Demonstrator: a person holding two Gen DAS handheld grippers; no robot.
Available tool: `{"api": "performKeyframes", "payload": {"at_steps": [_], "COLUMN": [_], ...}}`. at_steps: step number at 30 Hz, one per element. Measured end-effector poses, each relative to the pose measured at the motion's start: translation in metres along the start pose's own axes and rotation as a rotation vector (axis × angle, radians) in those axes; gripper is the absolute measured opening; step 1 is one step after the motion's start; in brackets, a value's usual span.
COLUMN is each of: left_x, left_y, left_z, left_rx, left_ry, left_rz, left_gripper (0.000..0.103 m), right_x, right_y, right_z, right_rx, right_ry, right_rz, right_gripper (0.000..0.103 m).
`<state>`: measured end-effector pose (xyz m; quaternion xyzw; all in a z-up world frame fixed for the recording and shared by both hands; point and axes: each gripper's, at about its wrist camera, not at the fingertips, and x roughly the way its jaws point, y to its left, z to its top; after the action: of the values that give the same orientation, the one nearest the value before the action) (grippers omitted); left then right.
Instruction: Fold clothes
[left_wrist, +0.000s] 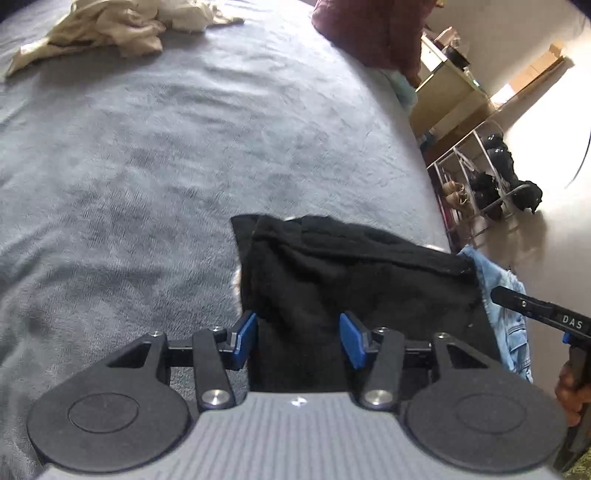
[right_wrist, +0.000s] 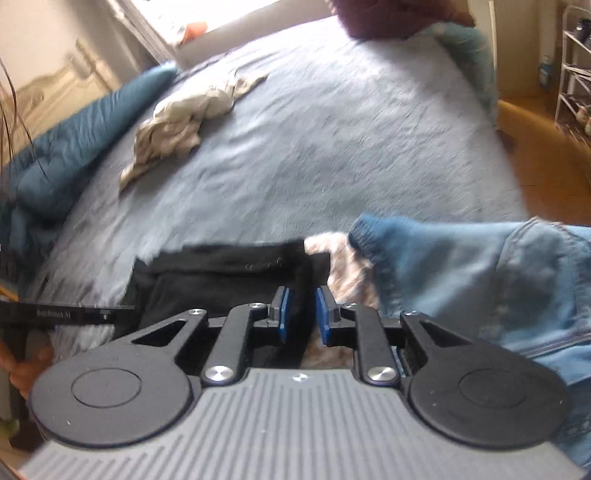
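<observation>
Black folded fleece garment (left_wrist: 354, 280) lies at the near edge of my grey bed blanket (left_wrist: 184, 147); in the left wrist view my left gripper (left_wrist: 298, 338) tilts down over it, blue pads apart, gripping nothing, so a careless drag could undo the fold. In the right wrist view my right gripper (right_wrist: 302, 309) angles down, pads narrowly apart around its edge, unclamped; the light blue denim jacket (right_wrist: 480, 273) just beside might snag.

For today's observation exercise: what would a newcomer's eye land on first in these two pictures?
First, the black garment folded on the near edge of the grey-blue blanket, right in front of both grippers. Next, the denim jacket bunched just to its right. Last, the crumpled cream clothes lying far across the bed.
</observation>
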<state>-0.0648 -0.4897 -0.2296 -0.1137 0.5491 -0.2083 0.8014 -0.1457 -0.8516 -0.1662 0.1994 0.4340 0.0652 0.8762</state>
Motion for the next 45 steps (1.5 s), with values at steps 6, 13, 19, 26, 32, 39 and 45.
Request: {"api": "performKeyframes", "payload": {"at_steps": [6, 13, 19, 26, 32, 39, 45], "left_x": [0.009, 0.012, 0.014, 0.015, 0.015, 0.015, -0.012], "left_y": [-0.008, -0.01, -0.01, -0.009, -0.012, -0.008, 0.005], "left_z": [0.003, -0.005, -0.01, -0.015, -0.017, -0.019, -0.024], "left_rx": [-0.016, -0.028, -0.046, -0.051, -0.053, -0.026, -0.06], "left_ry": [-0.023, -0.023, -0.028, -0.037, -0.045, -0.032, -0.012], "left_rz": [0.027, 0.042, 0.054, 0.062, 0.071, 0.053, 0.041], "left_gripper": [0.051, 0.052, 0.052, 0.053, 0.054, 0.056, 0.057], "right_x": [0.024, 0.034, 0.035, 0.041, 0.045, 0.047, -0.01], "right_y": [-0.007, -0.024, -0.011, -0.007, -0.002, 0.011, -0.019], "right_z": [0.005, 0.001, 0.003, -0.002, -0.007, -0.014, -0.022], "right_rx": [0.03, 0.131, 0.039, -0.034, -0.113, -0.209, 0.126], "right_ry": [0.036, 0.044, 0.011, -0.04, -0.066, -0.078, -0.106], "right_rz": [0.029, 0.088, 0.057, -0.002, -0.045, -0.107, -0.025], "right_gripper": [0.024, 0.03, 0.009, 0.007, 0.007, 0.01, 0.04]}}
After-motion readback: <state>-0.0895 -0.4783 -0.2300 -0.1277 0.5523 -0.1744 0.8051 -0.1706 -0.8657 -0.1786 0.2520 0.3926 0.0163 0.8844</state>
